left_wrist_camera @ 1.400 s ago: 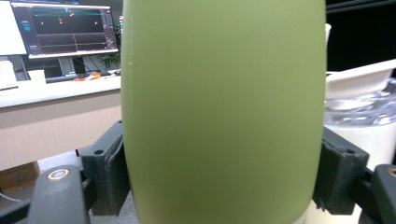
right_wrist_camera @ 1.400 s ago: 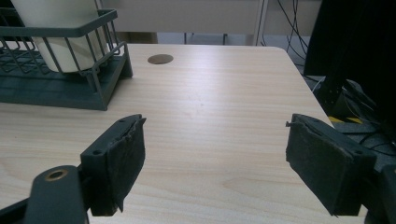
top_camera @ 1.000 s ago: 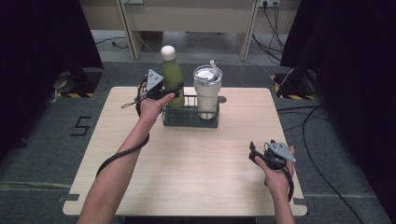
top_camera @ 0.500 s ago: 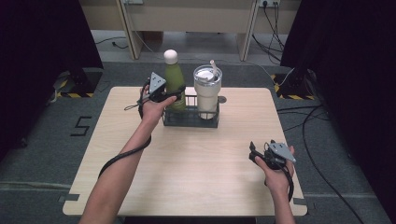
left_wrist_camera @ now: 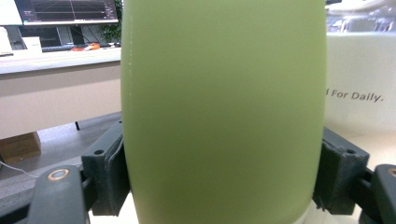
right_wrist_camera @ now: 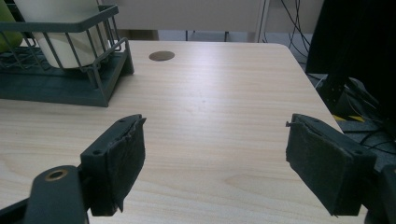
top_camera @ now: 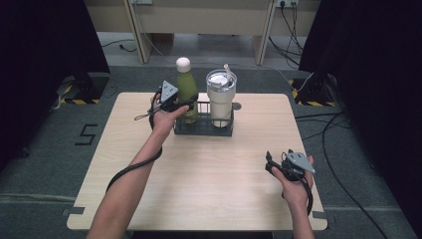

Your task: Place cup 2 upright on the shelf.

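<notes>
From the high view, the left gripper (top_camera: 175, 105) sits at the far side of the tabletop (top_camera: 199, 184), closed on the green bottle (top_camera: 186, 89) from its left. The bottle stands upright in the left end of a dark wire rack (top_camera: 204, 127), its white cap well above the rack's rim. Just right of it in the same rack stands a white tumbler (top_camera: 220, 99) with a lid and straw. The right gripper (top_camera: 272, 167) rests low over the near right part of the tabletop, well apart from the rack, pointing left. A cable trails from the left gripper along the person's forearm. In the left gripper view, the bottle (left_wrist_camera: 224, 112) is between the jaws, and both pads press flat against its sides. The tumbler (left_wrist_camera: 359, 88) stands just right of and behind it, with printed lettering on its wall. In the right gripper view, the right gripper (right_wrist_camera: 215, 163) has its jaws standing apart with only bare tabletop (right_wrist_camera: 210, 107) between them, holding nothing. The rack (right_wrist_camera: 65, 74) lies at the far left with the tumbler (right_wrist_camera: 60, 28) inside, and a sliver of the bottle (right_wrist_camera: 7, 23) shows at the left edge.
</notes>
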`<action>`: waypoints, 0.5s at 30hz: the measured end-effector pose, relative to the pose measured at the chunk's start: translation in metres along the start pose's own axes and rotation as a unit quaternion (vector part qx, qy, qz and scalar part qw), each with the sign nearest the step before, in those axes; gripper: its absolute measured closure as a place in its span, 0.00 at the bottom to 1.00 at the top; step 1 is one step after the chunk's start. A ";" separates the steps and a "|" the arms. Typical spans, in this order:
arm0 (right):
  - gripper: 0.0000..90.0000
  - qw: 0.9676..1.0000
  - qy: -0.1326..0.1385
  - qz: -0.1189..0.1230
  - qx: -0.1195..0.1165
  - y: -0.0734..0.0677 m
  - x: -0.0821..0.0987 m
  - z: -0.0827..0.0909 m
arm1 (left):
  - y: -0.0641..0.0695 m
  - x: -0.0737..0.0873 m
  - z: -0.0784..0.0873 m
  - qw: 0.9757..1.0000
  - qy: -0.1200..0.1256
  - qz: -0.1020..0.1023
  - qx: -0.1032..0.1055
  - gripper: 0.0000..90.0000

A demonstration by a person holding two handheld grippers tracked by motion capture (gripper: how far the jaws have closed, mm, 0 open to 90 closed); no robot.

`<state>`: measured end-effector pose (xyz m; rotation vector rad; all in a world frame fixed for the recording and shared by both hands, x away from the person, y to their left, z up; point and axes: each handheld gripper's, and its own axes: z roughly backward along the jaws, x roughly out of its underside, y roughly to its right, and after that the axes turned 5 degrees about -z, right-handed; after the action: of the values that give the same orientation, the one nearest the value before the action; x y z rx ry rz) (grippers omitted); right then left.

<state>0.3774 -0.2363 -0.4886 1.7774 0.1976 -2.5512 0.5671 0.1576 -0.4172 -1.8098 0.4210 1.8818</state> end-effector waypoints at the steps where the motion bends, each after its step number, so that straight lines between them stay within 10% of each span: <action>1: 0.22 1.000 0.000 -0.001 0.000 0.000 0.000 0.000 | 0.000 0.000 0.000 1.000 0.000 0.000 0.000 0.23; 15: 0.22 1.000 -0.002 0.000 0.000 0.000 0.000 0.000 | -0.001 0.006 -0.002 1.000 -0.008 0.001 0.000 0.23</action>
<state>0.3774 -0.2358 -0.4890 1.7729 0.1984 -2.5534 0.5689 0.1579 -0.4232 -1.7936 0.4183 1.8966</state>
